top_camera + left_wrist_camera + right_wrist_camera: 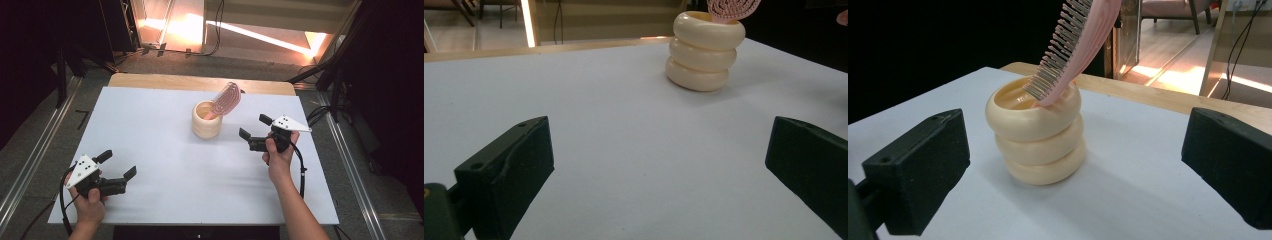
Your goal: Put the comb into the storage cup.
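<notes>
Black jaws of the right gripper (pixel 1073 165) stand wide apart, empty, aimed at the cream ringed holder (pixel 1038 140) just beyond. Left gripper (pixel 116 166) rests near the table's (pixel 165 175) front left corner, also spread wide, well apart from the holder. Pink comb (pixel 1073 47) stands handle-down in the holder, long axis tilted, head leaning up and toward the far right, teeth facing the right gripper. Step looks like approach; next move calls for rising to the comb's exposed head and closing across it.
</notes>
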